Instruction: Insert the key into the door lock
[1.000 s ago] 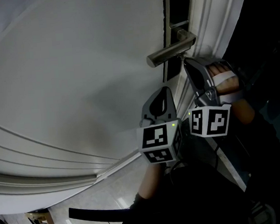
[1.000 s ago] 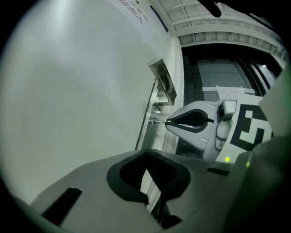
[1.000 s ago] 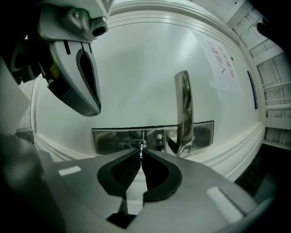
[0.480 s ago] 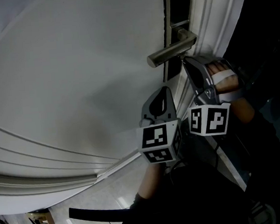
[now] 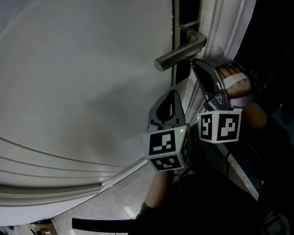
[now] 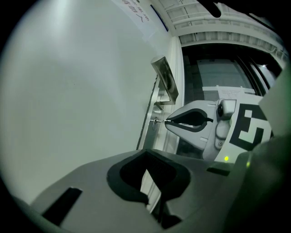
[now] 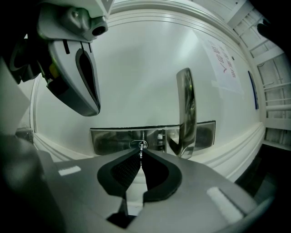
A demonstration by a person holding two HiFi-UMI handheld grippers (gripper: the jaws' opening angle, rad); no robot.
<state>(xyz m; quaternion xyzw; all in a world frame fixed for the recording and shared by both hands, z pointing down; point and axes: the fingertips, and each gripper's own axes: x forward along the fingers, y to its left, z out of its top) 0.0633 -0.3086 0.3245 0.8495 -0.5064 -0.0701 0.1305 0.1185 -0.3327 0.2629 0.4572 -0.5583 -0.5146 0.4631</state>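
Writing: a paper notice (image 7: pixel 223 59) on the white door (image 5: pixel 82 84) carries red and dark characters, too blurred to read. The marker cubes (image 5: pixel 165 148) show only black-and-white square patterns.
Key: the thin metal key (image 7: pixel 141 149) is at the keyhole (image 7: pixel 138 144) in the shiny lock plate (image 7: pixel 113 139), beside the root of the lever handle (image 5: pixel 180 53). How deep it sits I cannot tell.
Key direction: its long axis runs straight from the fingers to the door, square to the plate. In the left gripper view it lies level, with the tip toward the door.
Right gripper: the right gripper (image 7: pixel 141 154) has its fingers clenched on the key's rear end. A hand (image 5: pixel 234 83) holds it just below the handle.
Left gripper: the left gripper (image 6: pixel 145 154) has its fingers pressed together with nothing between them. It is beside the right one, close to the door face and pointing along it.
Change: both grippers, the key and the handle stand in the same places as half a second ago.
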